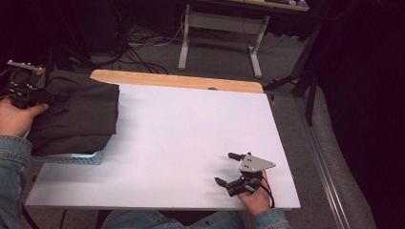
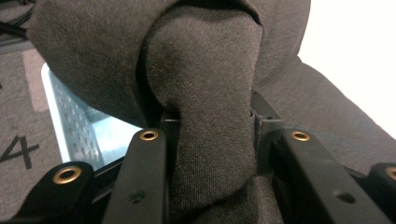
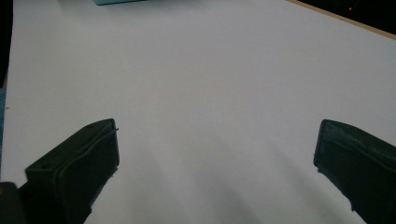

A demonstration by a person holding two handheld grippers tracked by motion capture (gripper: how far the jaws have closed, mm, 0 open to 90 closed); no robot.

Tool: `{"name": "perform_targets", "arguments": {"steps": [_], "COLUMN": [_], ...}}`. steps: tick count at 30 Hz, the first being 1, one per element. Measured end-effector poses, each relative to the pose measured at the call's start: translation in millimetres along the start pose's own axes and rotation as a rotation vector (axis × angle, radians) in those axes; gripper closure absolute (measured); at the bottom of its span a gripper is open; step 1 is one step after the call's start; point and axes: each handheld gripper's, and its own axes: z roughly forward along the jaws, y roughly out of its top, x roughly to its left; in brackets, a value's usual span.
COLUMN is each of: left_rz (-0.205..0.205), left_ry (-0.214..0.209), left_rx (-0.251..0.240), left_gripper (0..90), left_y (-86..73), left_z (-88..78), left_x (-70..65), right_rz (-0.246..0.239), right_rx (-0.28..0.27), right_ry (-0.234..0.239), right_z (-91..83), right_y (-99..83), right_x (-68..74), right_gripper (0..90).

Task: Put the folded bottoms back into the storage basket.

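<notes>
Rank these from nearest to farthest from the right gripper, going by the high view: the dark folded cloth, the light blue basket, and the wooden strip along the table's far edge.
From the right gripper, at the table's near right:
1. Light blue basket, to the left, at the near left edge.
2. Dark folded cloth, piled on that basket, a little farther back.
3. Wooden strip, along the far edge.
The cloth and strip are nearly too close to call.

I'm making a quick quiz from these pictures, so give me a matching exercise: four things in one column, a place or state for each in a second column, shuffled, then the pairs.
1. left tool
2. right tool
3. dark cloth
4. blue basket

A. under the cloth at the table's left edge
B. open above bare white table
C. piled over the basket
D. closed on a fold of cloth

Pairs: 1-D, 2-B, 3-C, 4-A
</notes>
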Motion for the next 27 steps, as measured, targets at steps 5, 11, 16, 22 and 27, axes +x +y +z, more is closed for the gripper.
{"name": "perform_targets", "arguments": {"steps": [5, 11, 16, 22, 27], "left_rz": [0.001, -0.009, -0.037, -0.061, -0.126], "left_ry": [0.013, 0.024, 0.041, 0.085, 0.137], "left_rx": [0.021, 0.036, 0.050, 0.055, 0.058], "left_gripper": [65.1, 62.0, 59.2, 52.7, 29.8], "left_y": [-1.4, -1.9, -4.8, -9.3, -13.7], "left_z": [6.0, 12.5, 18.7, 23.1, 25.6], "left_x": [5.2, 11.2, 17.0, 23.6, 36.1], "right_rz": [-0.001, -0.002, 0.000, -0.003, -0.004], "right_rx": [0.003, 0.004, 0.000, 0.001, -0.004], "right_ry": [0.000, -0.001, -0.001, 0.002, 0.005], "right_z": [0.5, 0.5, -0.3, 0.0, -0.7], "right_y": [0.1, 0.0, -0.1, 0.0, 0.0], "right_x": [0.4, 0.4, -0.4, 0.1, 0.1], "right_gripper": [0.6, 0.7, 0.7, 0.7, 1.1]}}
